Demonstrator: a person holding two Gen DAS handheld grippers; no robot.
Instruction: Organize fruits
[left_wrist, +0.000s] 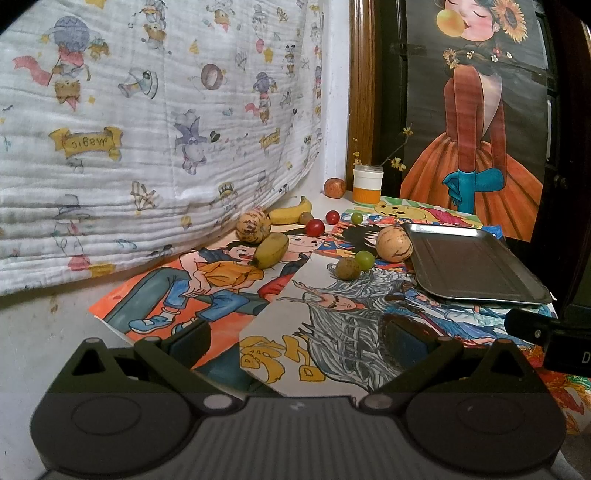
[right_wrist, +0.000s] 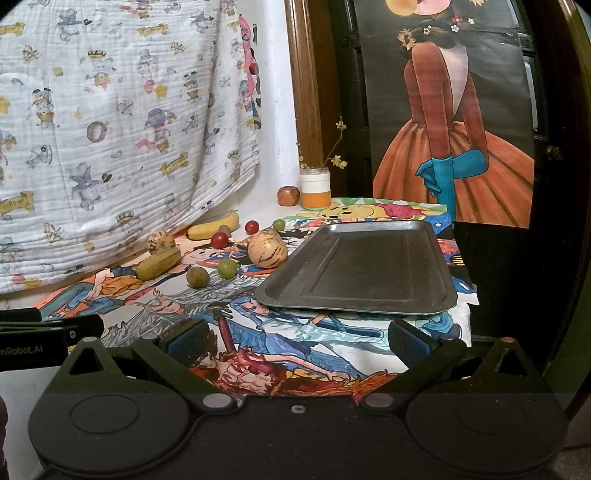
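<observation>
Cartoon drawings cover the table (left_wrist: 44, 354), which stands against a wall hung with a printed white cloth (left_wrist: 147, 129) and beside a dark door bearing a poster (left_wrist: 476, 122) of a figure in an orange dress. Both grippers hover low at the near edge with fingers spread wide and nothing between them: the left gripper (left_wrist: 299, 343) faces the scattered fruit, the right gripper (right_wrist: 295, 336) faces the metal tray (right_wrist: 362, 273), which lies bare toward the right edge. Near the cloth along the left side sit a banana (left_wrist: 291, 214), a striped round fruit (left_wrist: 253, 231) and, touching it, a green-yellow mango (left_wrist: 271, 250); two red cherry tomatoes (left_wrist: 314, 227) lie just beyond. A second striped fruit (right_wrist: 267, 251) sits just left of the tray's far left corner, with a green grape (right_wrist: 226, 267) and a brown round fruit (right_wrist: 197, 277) beside it. An apple (right_wrist: 288, 195) and an orange-banded jar (right_wrist: 315, 188) with a twig stand at the far edge. Only the left view shows the table's bare pale strip at the near left; only the right view shows the tray's whole outline. Each camera catches a cut-off dark piece of the other gripper at its frame edge, partly lettered and unreadable in full.
</observation>
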